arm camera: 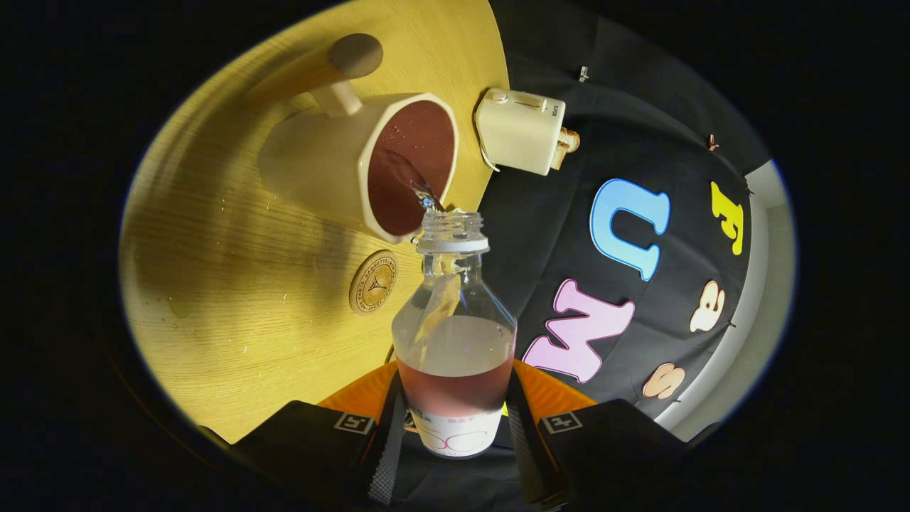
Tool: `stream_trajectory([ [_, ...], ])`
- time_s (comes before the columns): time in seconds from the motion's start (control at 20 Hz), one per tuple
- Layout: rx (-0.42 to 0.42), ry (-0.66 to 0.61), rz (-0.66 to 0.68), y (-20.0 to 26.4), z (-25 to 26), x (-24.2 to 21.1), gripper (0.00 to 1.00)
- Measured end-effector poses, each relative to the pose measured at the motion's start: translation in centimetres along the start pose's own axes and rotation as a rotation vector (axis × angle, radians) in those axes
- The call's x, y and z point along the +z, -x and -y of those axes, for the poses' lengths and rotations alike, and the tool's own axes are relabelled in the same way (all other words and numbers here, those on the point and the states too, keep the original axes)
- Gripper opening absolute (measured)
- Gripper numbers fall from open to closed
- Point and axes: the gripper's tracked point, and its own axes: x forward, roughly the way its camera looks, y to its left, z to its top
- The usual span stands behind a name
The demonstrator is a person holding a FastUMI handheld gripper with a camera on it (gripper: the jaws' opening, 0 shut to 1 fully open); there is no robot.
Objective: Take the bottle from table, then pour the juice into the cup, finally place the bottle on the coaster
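The fingers (pixel 455 434) are closed on the lower body of 1 clear bottle (pixel 453 334) at the bottom centre of the frame, 1 finger pressing each side. The bottle has no cap, and its open neck points toward the cup. Reddish juice (pixel 455 390) sits in the bottle's lower part near the fingers, and a thin stream leaves the mouth into the cup.

1 cream cup (pixel 359 167), in the upper centre of the frame, stands on the tabletop (pixel 234 284) just beyond the bottle's mouth. It has a handle on its far side and holds dark red juice close to the rim.

1 round coaster (pixel 372 281) lies flat on the tabletop in the middle of the frame, just beside the cup's base and left of the bottle's shoulder, with nothing on it.

1 cream toaster (pixel 519 130) sits at the tabletop's edge, upper right of the cup, with bread showing at its slot end. Nothing lies between the bottle's mouth and the cup.
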Motion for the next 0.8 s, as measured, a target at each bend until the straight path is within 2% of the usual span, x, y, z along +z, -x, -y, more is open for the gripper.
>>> stream_trajectory([
  [0.8, -0.034, 0.126, 0.042, 0.2, 0.9, 1.0, 0.70],
])
